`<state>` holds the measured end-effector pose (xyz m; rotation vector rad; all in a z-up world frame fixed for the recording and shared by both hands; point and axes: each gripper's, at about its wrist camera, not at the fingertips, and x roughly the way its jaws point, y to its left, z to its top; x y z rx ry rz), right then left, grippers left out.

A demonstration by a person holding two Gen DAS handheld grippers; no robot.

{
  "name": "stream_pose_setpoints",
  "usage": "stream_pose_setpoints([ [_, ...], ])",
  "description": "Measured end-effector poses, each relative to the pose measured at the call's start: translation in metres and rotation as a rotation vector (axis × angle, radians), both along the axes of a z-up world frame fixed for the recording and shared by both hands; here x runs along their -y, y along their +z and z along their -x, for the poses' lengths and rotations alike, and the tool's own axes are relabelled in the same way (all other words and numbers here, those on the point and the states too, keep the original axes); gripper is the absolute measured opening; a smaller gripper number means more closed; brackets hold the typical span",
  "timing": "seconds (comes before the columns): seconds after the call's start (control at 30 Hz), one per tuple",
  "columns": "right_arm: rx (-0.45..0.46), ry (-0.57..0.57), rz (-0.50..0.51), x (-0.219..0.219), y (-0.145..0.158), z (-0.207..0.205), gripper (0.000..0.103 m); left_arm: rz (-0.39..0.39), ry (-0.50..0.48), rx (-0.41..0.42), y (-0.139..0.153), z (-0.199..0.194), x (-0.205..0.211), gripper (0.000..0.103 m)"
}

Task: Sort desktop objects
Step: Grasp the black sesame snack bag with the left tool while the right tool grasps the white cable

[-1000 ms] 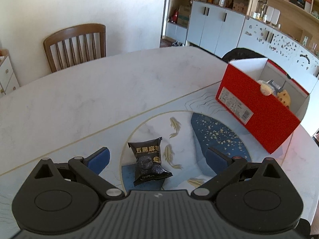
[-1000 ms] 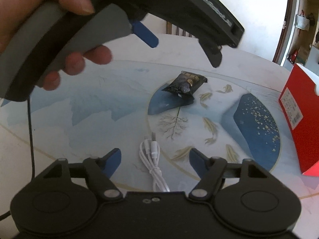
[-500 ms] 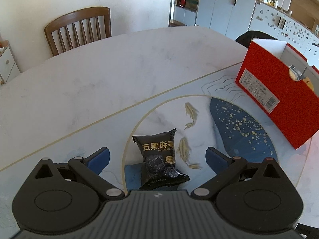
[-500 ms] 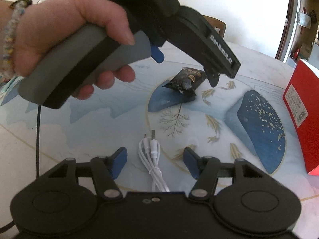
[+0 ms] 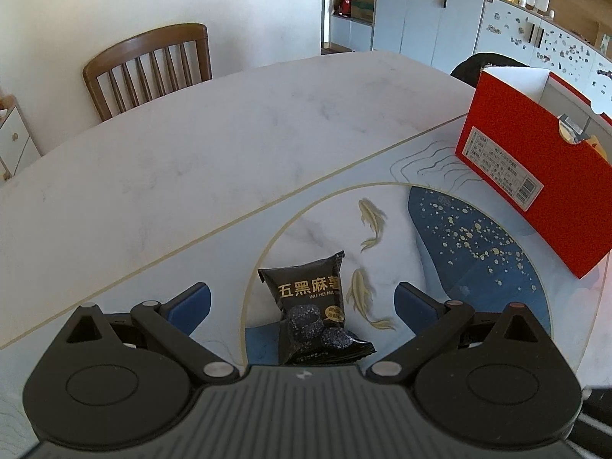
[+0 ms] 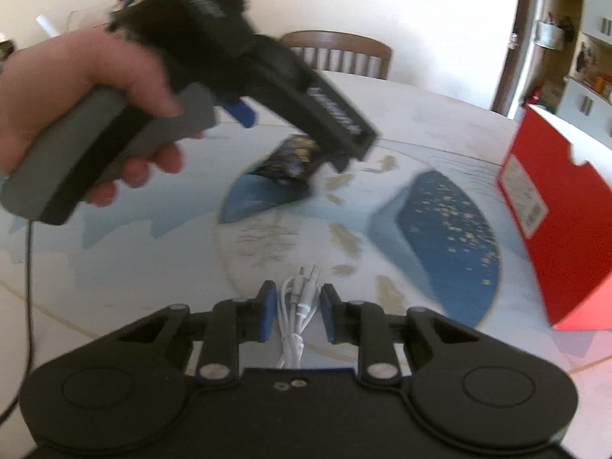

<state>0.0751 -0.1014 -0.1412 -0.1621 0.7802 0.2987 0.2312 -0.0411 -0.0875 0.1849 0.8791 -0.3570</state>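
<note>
Closing the right claw (image 6: 296,311) around the white cable (image 6: 296,315) on the tabletop (image 5: 191,160), pads nearly pinching. Holding the left claw (image 5: 302,300) released around the black snack packet (image 5: 311,306). Squeezing both bundles centrally before lifting toward the red box (image 5: 543,176).

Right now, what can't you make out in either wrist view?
- Red box contents: left wrist view, front wall hides most.
- Snack packet near end: left wrist view, gripper body covers it.
- White cable length: right wrist view, runs under the right hand-held gripper.
- Packet print: right wrist view, motion blur, left hand-held gripper overlaps.
</note>
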Motion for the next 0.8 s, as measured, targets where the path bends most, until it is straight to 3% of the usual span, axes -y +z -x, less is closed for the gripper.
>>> stream_pose_setpoints([
  [0.17, -0.008, -0.059, -0.011, 0.016, -0.001, -0.005, 0.023, 0.005, 0.026, -0.022, -0.006, -0.004, -0.003, 0.1],
  [0.53, -0.035, -0.066, -0.018, 0.026, 0.002, -0.007, 0.02, 0.011, 0.014, -0.072, -0.013, -0.009, 0.002, 0.056],
  [0.67, -0.048, -0.078, -0.029, 0.031, 0.003, -0.008, 0.02, 0.012, 0.029, -0.071, -0.014, -0.008, 0.0, 0.052],
  [0.73, -0.052, -0.083, -0.032, 0.034, 0.003, -0.008, 0.02, 0.012, 0.027, -0.068, -0.014, -0.008, 0.0, 0.043],
  [0.8, -0.053, -0.087, -0.033, 0.037, 0.004, -0.008, 0.02, 0.011, 0.025, -0.07, -0.013, -0.008, 0.001, 0.04],
])
